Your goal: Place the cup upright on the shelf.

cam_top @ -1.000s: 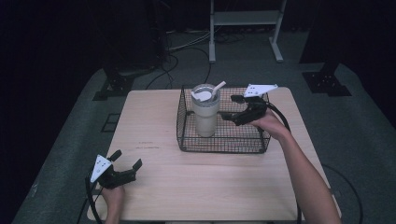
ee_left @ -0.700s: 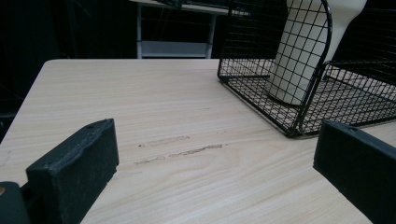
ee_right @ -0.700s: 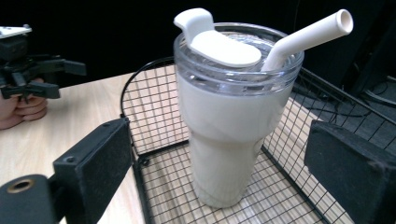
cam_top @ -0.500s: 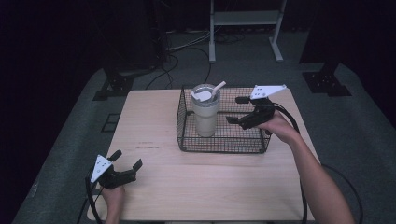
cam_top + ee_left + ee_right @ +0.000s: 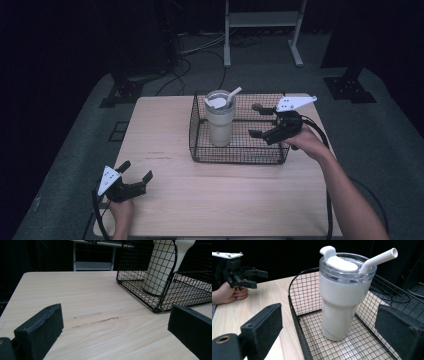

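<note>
At the near left corner of the wooden table (image 5: pixel 165 125), the left gripper (image 5: pixel 134 176) rests low over the bare wood in the person's hand, its jaws spread wide with nothing between them. Its own view looks across the tabletop toward the near corner of the wire basket (image 5: pixel 155 282), well apart from it. Farther right, at the far middle of the table, the black wire basket (image 5: pixel 235 155) sits flat on the wood. A cream tumbler (image 5: pixel 220 120) stands upright inside its left half, capped by a clear lid with a white straw (image 5: pixel 233 94) leaning to the right. Right of the tumbler, the right gripper (image 5: pixel 256 120) hovers over the basket's right half, pointing left at the tumbler. Its jaws stand wide apart and empty, near the tumbler but not touching it; in the right gripper view the tumbler (image 5: pixel 342 302) stands between them, farther off.
</note>
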`<state>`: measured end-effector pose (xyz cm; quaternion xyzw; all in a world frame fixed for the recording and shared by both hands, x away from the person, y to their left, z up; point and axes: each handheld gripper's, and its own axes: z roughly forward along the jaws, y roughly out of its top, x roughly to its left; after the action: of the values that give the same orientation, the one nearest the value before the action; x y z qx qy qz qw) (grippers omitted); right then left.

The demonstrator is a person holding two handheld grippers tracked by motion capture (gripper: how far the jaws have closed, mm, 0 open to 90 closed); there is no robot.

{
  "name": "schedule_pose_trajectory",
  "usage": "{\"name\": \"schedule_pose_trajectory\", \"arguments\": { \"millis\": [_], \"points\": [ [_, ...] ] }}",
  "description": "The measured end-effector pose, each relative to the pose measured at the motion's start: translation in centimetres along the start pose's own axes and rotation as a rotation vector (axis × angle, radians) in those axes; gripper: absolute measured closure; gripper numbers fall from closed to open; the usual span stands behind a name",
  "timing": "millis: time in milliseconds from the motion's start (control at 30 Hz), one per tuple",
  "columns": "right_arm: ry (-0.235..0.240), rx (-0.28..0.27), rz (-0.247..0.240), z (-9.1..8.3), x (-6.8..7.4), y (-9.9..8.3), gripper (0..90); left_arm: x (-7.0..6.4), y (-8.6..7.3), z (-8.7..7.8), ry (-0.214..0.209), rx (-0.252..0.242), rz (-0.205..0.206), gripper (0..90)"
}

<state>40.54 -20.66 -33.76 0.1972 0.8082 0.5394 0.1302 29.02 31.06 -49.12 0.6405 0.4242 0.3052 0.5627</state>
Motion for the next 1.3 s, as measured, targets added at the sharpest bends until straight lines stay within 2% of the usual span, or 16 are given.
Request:
{"name": "schedule_pose_trajectory", "arguments": {
  "millis": [133,367,633,767,1300],
  "points": [
    [0.004,0.019,-0.005,-0.4,0.4,-0.2,7.0,0.0,0.0,0.0,0.0,0.001,0.001,0.0],
    [0.021,0.012,-0.01,-0.9,1.3,-1.0,6.9,-0.1,0.0,0.0,0.0,0.002,0.005,0.0],
    [0.036,0.01,0.011,-1.3,1.7,-2.6,7.0,-0.1,0.0,0.1,-0.001,0.007,0.011,0.0],
    [0.031,0.019,0.017,-1.7,1.9,-3.2,7.0,-0.1,0.0,0.1,0.0,0.009,0.014,0.0],
    [0.016,-0.016,0.057,-3.4,2.7,-5.9,7.2,-0.1,0.0,0.1,0.002,0.008,0.013,0.0]
  ]
}}
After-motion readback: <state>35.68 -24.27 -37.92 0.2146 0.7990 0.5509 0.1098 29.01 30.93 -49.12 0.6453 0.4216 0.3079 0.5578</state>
